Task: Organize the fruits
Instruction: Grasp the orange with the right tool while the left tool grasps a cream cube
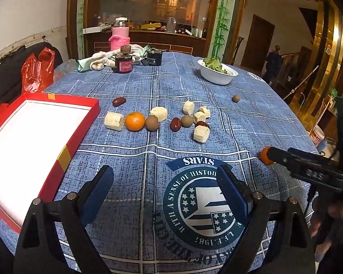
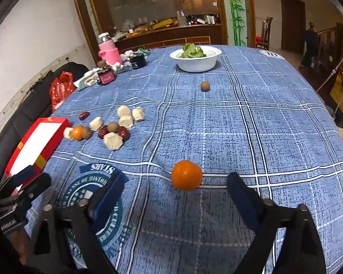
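Bench (image 1: 251, 123) big, round-ish, blue plaid cloth with round "STARS" emblem (image 1: 201, 205) printed near front. Red box (image 1: 64, 157), white inside, sits at left edge. White bowl (image 2: 195, 65) of greens at far side. Fruit cluster (image 1: 157, 118) mid-bench: oranges, brown round ones, red dates, pale chunks. Lone orange (image 2: 186, 175) sits just ahead of right claw (image 2: 175, 190), roughly between tips, not touched, claw wide open, holding nothing. Left claw (image 1: 165, 180) also spread wide, empty, over emblem. Small brown fruit (image 2: 204, 86) alone farther back.
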